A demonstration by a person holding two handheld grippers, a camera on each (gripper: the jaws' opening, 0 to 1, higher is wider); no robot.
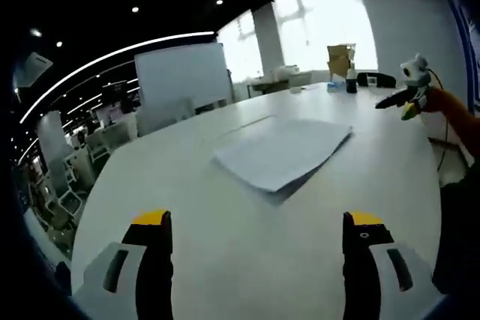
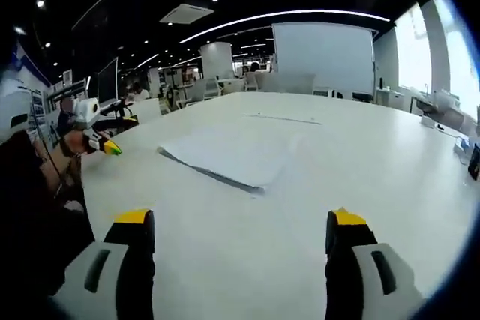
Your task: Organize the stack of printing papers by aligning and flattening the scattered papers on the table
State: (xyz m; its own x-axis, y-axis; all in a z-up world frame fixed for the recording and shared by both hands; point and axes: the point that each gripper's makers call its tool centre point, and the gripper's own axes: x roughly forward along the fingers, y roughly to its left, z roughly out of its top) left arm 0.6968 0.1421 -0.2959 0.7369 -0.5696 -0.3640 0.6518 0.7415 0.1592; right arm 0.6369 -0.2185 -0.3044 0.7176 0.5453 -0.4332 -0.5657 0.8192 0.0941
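Left tongs (image 1: 257, 230): hovering released over the bare near part of the desk (image 1: 225, 260), jaws standing wide apart, gripping nothing.
Right tongs (image 2: 238, 230): likewise hanging released above the desk, jaws spread, nothing between them.
Paper stack (image 1: 283, 151): lying flat on the desk, ahead of both tongs and well apart from them; in the left gripper view it is sitting slightly right of the gap between the jaws, in the right gripper view slightly left of it.
Stack condition: sheets are lying a little fanned, edges not lining up at the near corner.
Other tongs: the right tongs are showing at the far right of the left gripper view, held by a hand beyond the paper stack.
Whiteboard (image 1: 181, 74): standing past the desk's far edge.
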